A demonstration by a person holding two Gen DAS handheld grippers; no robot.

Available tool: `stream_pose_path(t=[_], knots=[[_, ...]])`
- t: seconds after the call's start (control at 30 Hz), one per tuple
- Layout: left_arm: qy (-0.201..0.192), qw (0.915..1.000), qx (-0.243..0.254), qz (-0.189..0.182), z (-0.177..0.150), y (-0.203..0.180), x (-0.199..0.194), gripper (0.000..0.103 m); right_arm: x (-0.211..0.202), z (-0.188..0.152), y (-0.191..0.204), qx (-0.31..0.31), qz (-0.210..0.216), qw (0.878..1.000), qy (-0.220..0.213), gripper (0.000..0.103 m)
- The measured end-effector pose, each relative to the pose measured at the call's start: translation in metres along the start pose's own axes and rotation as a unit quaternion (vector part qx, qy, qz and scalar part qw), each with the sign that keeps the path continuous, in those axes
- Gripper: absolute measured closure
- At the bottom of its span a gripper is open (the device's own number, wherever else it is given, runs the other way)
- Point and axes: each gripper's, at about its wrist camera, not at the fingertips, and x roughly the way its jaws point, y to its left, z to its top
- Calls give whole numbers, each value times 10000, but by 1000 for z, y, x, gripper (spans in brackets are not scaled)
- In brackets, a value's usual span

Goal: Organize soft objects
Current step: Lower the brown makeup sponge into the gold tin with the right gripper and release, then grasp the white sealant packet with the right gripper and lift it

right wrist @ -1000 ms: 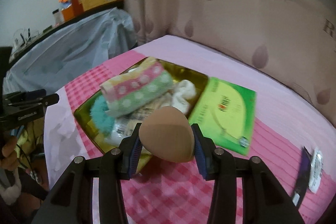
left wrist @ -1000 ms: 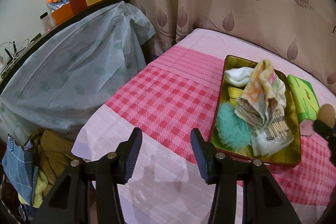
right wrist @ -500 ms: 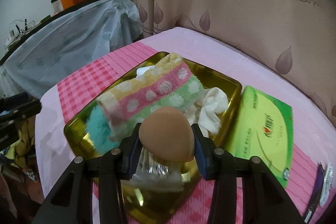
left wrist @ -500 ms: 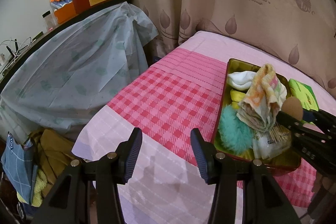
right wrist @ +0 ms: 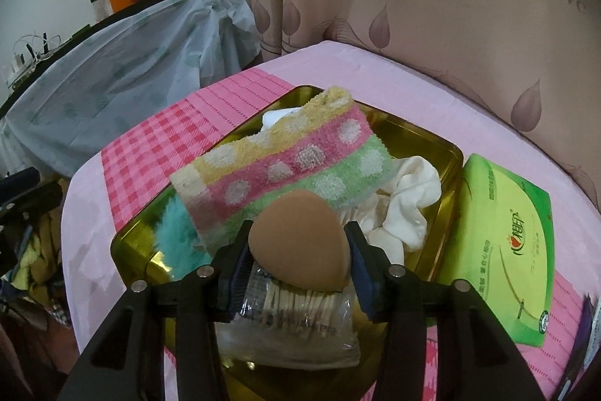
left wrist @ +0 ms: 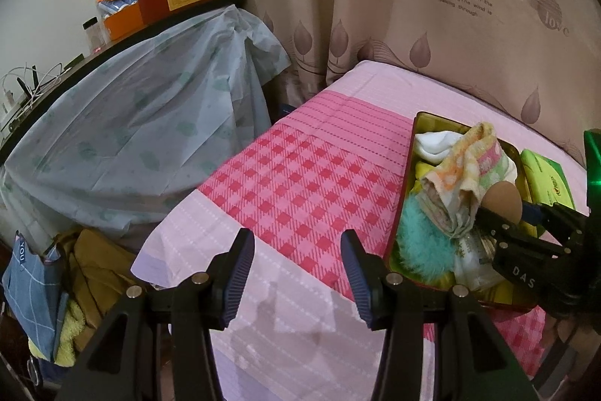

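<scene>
The tray (right wrist: pixel 424 138) is shiny gold metal, smooth like a mirror. In it, the striped towel (right wrist: pixel 285 168) is fuzzy, loopy cloth. The tan sponge (right wrist: pixel 300 243) looks matt and soft (no shine at all). The teal puff (right wrist: pixel 176 239) is fluffy. A clear bag (right wrist: pixel 293 329) at the bottom is crinkly, glossy plastic. At right, the green pack (right wrist: pixel 499 250) is slick. The checked tablecloth (left wrist: pixel 300 183) is flat, dull cloth.

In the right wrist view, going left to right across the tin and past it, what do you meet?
Teal fluffy puff → brown makeup sponge between the right tongs → white cloth → gold tin's right wall → green tissue pack.
</scene>
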Motion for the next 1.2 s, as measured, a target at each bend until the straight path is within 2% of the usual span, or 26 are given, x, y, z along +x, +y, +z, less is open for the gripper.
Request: stream_pose_path(t=[0.17,0.43,0.77,1.0,1.2], knots=[[-17,10000,14,5,1,0,-1,54,-12,-1,0,-42,15,9999,-132,31],[-18,10000,26,7,0,0,-2,54,-44,-5,2,-55,167,9992,-373,25],[-2,10000,57,32,-1,-2,-3,54,-95,-38,-21,222,286,9977,-576,21],[27,9999,96,21,-2,-3,-2,54,-130,-78,-87,794,-201,9946,-631,21],[27,9999,154,31,-3,-6,-1,54,-159,-111,-170,1491,-1017,9812,-677,21]])
